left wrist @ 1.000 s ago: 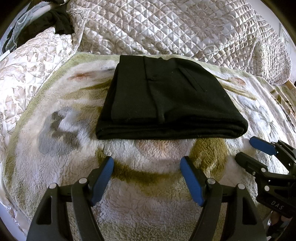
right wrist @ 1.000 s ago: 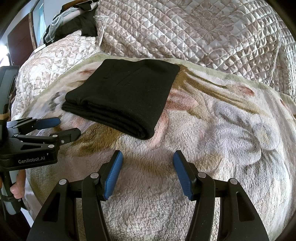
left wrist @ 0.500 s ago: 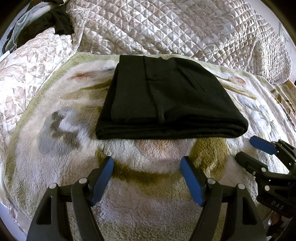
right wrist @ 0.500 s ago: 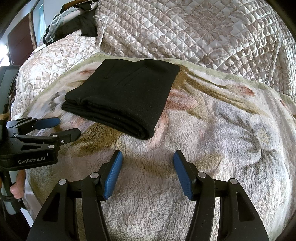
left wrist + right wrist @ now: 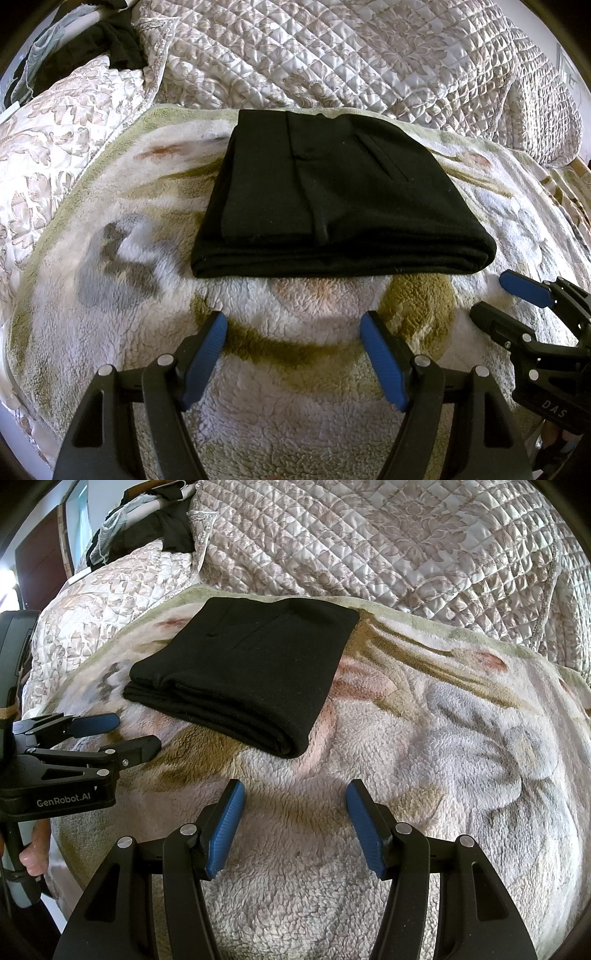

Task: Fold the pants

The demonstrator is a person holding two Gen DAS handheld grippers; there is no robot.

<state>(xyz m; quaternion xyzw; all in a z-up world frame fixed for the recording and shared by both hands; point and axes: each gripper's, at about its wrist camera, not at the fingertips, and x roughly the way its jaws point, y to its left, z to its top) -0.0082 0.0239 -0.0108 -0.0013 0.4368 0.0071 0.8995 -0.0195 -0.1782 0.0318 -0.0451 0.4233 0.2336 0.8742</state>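
Observation:
The black pants [image 5: 332, 195] lie folded into a flat rectangle on a fleecy flowered blanket [image 5: 295, 387]; they also show in the right wrist view [image 5: 251, 672]. My left gripper [image 5: 293, 325] is open and empty, hovering just short of the near folded edge. My right gripper [image 5: 293, 794] is open and empty, short of the pants' near right corner. Each gripper shows in the other's view: the right one at the right edge [image 5: 495, 295], the left one at the left edge [image 5: 129, 731], both with jaws apart.
The blanket lies on a bed with a quilted cream bedspread [image 5: 351, 55] bunched behind the pants. Dark clothing [image 5: 114, 44] lies at the far left corner. The bed's edge falls away at left [image 5: 55, 842].

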